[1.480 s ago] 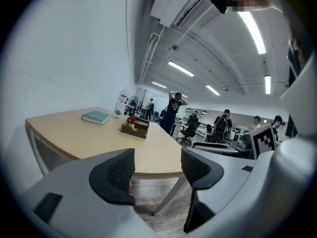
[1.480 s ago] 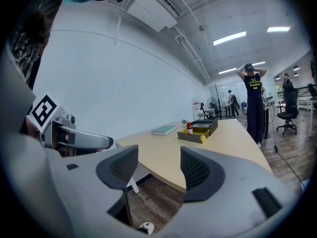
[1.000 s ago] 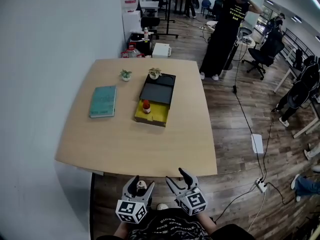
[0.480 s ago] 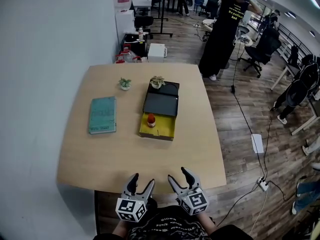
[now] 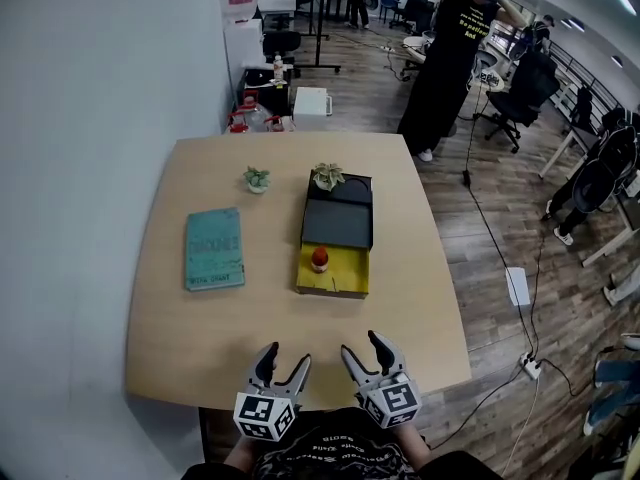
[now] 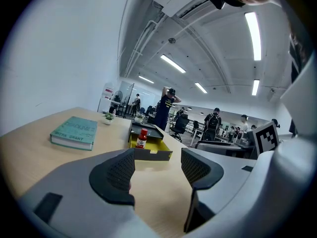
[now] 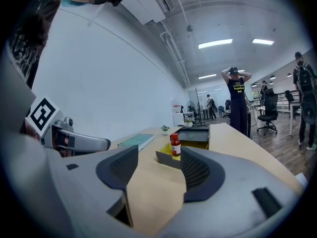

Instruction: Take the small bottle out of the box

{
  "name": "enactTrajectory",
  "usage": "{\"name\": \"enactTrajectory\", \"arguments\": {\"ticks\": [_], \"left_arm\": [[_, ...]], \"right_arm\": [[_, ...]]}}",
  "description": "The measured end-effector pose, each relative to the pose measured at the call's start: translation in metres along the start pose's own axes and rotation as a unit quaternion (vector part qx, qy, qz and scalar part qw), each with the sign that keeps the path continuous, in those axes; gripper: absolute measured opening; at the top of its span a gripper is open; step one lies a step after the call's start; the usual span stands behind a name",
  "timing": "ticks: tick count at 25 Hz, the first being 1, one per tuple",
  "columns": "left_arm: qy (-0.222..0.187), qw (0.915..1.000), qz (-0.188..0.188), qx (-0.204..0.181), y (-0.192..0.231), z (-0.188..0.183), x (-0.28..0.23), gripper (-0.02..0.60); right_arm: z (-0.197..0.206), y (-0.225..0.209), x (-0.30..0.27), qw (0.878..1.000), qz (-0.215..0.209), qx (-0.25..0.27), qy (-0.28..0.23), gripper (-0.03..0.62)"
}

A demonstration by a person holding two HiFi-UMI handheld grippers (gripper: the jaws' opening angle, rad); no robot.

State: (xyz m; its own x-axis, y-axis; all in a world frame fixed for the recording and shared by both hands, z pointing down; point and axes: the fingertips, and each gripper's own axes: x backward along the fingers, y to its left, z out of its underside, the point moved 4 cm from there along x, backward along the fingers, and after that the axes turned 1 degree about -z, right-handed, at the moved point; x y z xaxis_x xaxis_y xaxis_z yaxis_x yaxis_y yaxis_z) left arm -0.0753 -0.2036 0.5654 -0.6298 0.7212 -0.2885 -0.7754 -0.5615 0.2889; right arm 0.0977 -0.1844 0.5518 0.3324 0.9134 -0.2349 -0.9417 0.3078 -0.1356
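While both grippers hover above the near edge of the table (image 5: 200,338), we judge that the reach has not yet begun. Our left gripper (image 5: 284,358) and right gripper (image 5: 362,346) sit side by side, each with its 2 jaws spread wide and only bare tabletop showing between them.

We find the bottle (image 5: 320,259) straight ahead and well apart from both tools. It stands upright, red cap on top, in the yellow half of the box (image 5: 345,276), close to the black half behind it. A book (image 5: 214,248) lies off to the left, and 2 small plants (image 5: 257,178) stand at the far side.

From above, the bottle lines up almost with the gap between the 2 grippers. The right one seems slightly nearer, though the wide lens makes that hard to judge. Each gripper's own camera shows the bottle in line with its open jaws.

The box's low near wall stands between us and the bottle. We expect to travel forward, pass over that wall, and close on the sides of the upright body.
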Motion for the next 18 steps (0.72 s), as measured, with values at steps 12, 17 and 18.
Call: {"name": "enactTrajectory", "arguments": {"ticks": [12, 17, 18], "left_arm": [[0.007, 0.9997, -0.022, -0.001, 0.039, -0.015, -0.022, 0.299], [0.021, 0.9991, -0.037, -0.005, 0.042, -0.021, -0.028, 0.299], [0.028, 0.9987, -0.041, -0.01, 0.043, -0.02, -0.03, 0.299]], "right_arm": [[-0.037, -0.01, -0.061, 1.0, -0.02, 0.012, -0.007, 0.267], [-0.051, -0.018, -0.081, 0.999, -0.028, 0.019, -0.002, 0.267], [-0.054, -0.019, -0.085, 0.999, -0.031, 0.022, 0.0, 0.267]]}}
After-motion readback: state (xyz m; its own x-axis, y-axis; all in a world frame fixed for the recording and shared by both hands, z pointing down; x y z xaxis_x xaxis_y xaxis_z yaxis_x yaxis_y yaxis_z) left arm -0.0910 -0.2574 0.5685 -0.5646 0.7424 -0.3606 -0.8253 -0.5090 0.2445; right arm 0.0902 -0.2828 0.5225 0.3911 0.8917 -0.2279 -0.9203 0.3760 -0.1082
